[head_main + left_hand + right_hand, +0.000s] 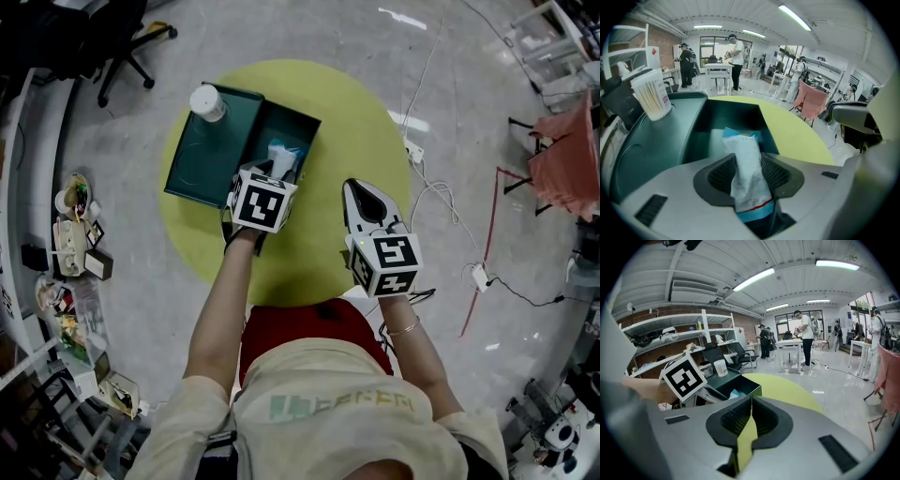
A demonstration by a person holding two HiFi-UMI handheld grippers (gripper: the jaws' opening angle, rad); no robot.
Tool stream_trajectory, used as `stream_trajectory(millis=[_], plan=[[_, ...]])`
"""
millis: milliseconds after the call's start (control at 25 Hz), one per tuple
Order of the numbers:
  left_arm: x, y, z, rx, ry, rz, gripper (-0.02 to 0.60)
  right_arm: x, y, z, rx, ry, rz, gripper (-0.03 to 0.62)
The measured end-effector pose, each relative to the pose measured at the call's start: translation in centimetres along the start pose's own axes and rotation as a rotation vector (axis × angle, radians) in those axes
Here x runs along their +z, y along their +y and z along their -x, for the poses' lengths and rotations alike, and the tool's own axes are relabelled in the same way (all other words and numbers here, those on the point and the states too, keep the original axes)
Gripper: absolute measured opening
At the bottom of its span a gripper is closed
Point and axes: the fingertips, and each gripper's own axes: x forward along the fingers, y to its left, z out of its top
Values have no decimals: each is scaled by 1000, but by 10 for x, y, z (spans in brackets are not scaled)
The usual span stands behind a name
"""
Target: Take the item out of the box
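Step in hand: the reach-in, grasp not yet made, I'd say. L gripper (749,168) is dipped into the open green box (292,118) w/ its jaws spread either side of the white-and-blue packet (743,147). The packet stands upright between the pads, prob. brushing them but not looking clamped. Next move needs a squeeze on the packet, then a straight lift clear of the box wall. R gripper (751,405) hovers over the yellow-green worktop (361,141) beside the box, jaws pressed together, nothing in them.
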Motion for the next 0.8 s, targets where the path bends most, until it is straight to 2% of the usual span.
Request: stream_trajectory(millis=[360,800], plan=[[-1,9,-11,-2,29,17,176,-4,2,-12,3,18,-5,37],[13,11,-16,46,-13,-24,176,-11,-4,-7,-17,40,-16,37]])
